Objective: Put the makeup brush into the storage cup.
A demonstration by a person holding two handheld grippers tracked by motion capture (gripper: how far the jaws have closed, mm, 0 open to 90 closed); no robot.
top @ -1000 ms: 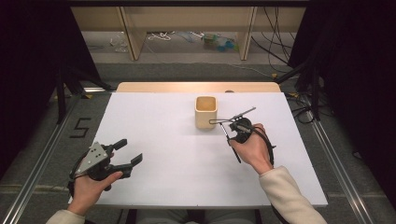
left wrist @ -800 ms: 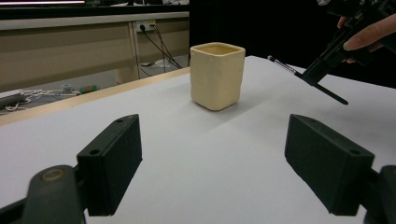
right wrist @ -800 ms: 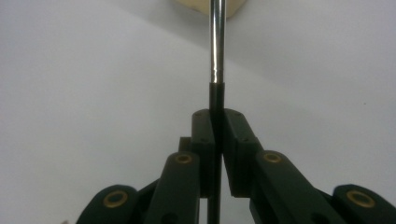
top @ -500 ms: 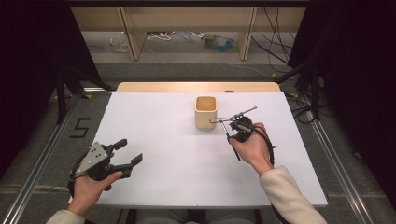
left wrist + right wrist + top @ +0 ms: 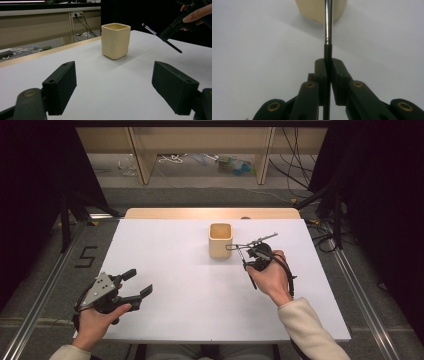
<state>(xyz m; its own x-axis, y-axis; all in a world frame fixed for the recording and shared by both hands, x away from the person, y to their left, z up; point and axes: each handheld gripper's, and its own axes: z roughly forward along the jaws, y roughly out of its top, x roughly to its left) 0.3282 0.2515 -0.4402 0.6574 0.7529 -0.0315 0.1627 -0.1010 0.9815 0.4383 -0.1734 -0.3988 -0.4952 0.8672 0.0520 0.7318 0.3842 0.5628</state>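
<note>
A beige square cup (image 5: pixel 220 240) (image 5: pixel 115 41) (image 5: pixel 312 10) stands upright on the white table (image 5: pixel 170 250), right of centre toward the back. Just to its right, my right gripper (image 5: pixel 248 254) (image 5: pixel 172 26) (image 5: pixel 328 65) is shut on a thin brush (image 5: pixel 250 275) (image 5: pixel 150 29) (image 5: pixel 328 22) with a black handle and a silver ferrule. The brush tip points toward the cup and is held above the table; the tip is cut off in the right gripper view. My left gripper (image 5: pixel 140 281) (image 5: pixel 117 85) rests open near the front left, with nothing between its jaws, facing the cup.
A wooden strip (image 5: pixel 210 213) runs along the table's far edge. Beyond it stand pale shelf legs (image 5: pixel 142 162), with cables (image 5: pixel 295 170) on the floor. A floor mark "5" (image 5: pixel 86 256) and metal rails (image 5: pixel 357 290) flank the table.
</note>
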